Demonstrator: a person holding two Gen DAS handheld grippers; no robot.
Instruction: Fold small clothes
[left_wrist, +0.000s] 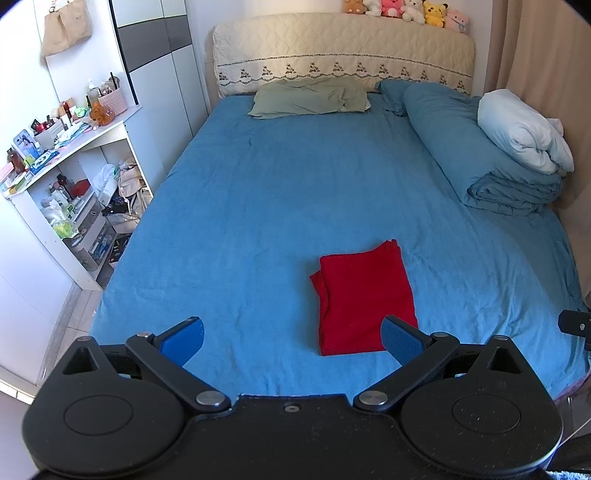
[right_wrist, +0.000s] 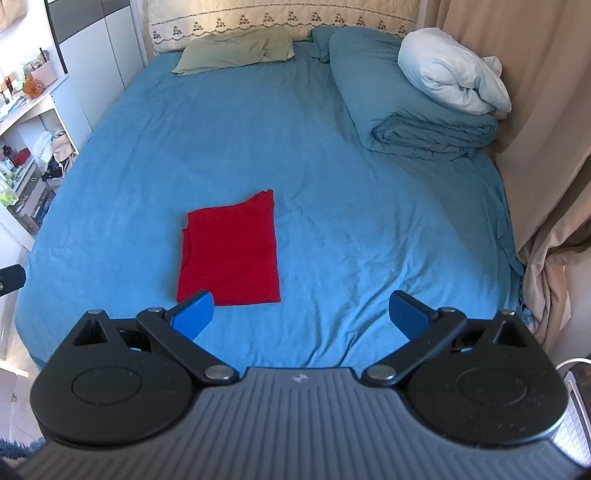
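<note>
A red garment (left_wrist: 364, 297) lies folded into a flat rectangle on the blue bed sheet (left_wrist: 258, 206), near the bed's front edge. It also shows in the right wrist view (right_wrist: 231, 249). My left gripper (left_wrist: 291, 338) is open and empty, held above the front of the bed, with the garment ahead and to its right. My right gripper (right_wrist: 301, 314) is open and empty, with the garment ahead and to its left. Neither gripper touches the garment.
A green pillow (left_wrist: 310, 96) lies at the headboard. A rolled blue duvet (left_wrist: 480, 155) with a white pillow (left_wrist: 524, 131) on it lies along the right side. A cluttered white shelf (left_wrist: 70, 173) stands left of the bed. A beige curtain (right_wrist: 535, 129) hangs at right.
</note>
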